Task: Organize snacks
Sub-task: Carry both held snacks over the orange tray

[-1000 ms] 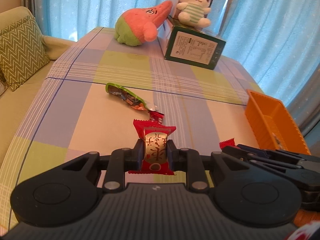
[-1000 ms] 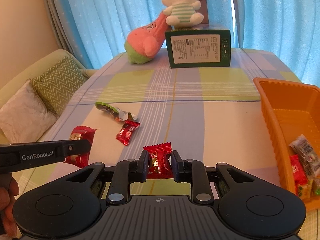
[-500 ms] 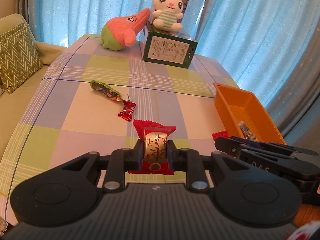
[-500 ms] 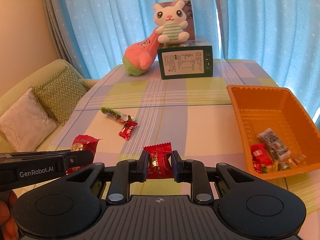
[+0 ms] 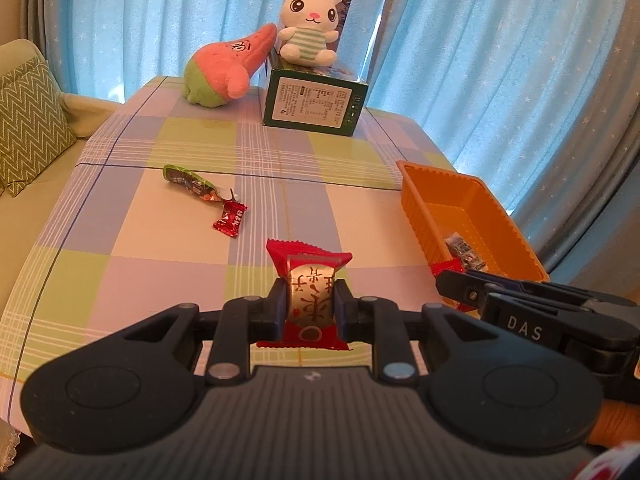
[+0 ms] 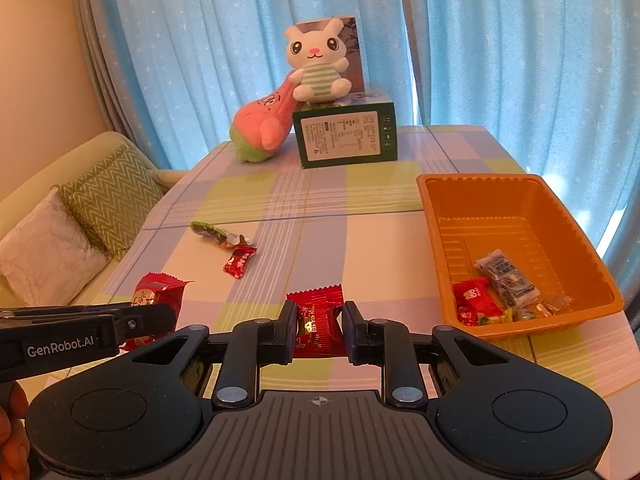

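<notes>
My left gripper (image 5: 308,304) is shut on a red and gold snack packet (image 5: 310,300), held above the table; it also shows in the right wrist view (image 6: 158,300). My right gripper (image 6: 318,330) is shut on a small red candy (image 6: 318,324), left of the orange tray (image 6: 436,240). The tray (image 5: 416,208) holds several wrapped snacks (image 6: 506,280). A green wrapper (image 5: 188,182) and a small red candy (image 5: 230,220) lie on the table's left half, and show in the right wrist view too (image 6: 212,234) (image 6: 239,262).
At the table's far end stand a green box (image 6: 346,136) with a white bunny plush (image 6: 316,66) on top and a pink plush (image 6: 264,124) beside it. A sofa with cushions (image 6: 100,200) is left of the table. Blue curtains hang behind.
Both grippers have risen and pulled back with their snacks still held. More of the table and the inside of the orange tray now show.
</notes>
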The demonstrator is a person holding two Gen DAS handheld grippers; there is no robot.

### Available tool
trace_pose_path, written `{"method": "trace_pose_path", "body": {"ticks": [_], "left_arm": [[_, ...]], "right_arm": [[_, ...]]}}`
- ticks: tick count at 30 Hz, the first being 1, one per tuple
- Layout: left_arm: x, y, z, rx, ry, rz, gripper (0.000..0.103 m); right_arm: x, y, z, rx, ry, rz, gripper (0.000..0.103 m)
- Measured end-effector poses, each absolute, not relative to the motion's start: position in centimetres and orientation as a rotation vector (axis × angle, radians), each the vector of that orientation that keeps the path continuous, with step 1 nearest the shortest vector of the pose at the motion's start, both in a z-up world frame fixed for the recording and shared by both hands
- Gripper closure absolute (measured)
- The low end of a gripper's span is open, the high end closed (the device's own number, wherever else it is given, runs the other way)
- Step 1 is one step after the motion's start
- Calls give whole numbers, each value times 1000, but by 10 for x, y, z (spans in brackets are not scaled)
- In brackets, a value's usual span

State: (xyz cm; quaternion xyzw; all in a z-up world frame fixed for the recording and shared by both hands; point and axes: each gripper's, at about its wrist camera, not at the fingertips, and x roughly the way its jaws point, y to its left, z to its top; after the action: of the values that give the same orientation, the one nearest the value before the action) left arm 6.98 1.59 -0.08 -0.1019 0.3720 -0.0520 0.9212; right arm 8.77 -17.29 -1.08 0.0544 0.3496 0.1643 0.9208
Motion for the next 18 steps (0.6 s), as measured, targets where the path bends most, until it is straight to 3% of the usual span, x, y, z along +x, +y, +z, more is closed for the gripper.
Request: {"method": "trace_pose_path", "body": {"ticks": [18], "left_arm": [[92, -48, 4, -177, 779, -230, 82]], "right_arm": [[89, -249, -11, 154, 726, 203, 79]]}}
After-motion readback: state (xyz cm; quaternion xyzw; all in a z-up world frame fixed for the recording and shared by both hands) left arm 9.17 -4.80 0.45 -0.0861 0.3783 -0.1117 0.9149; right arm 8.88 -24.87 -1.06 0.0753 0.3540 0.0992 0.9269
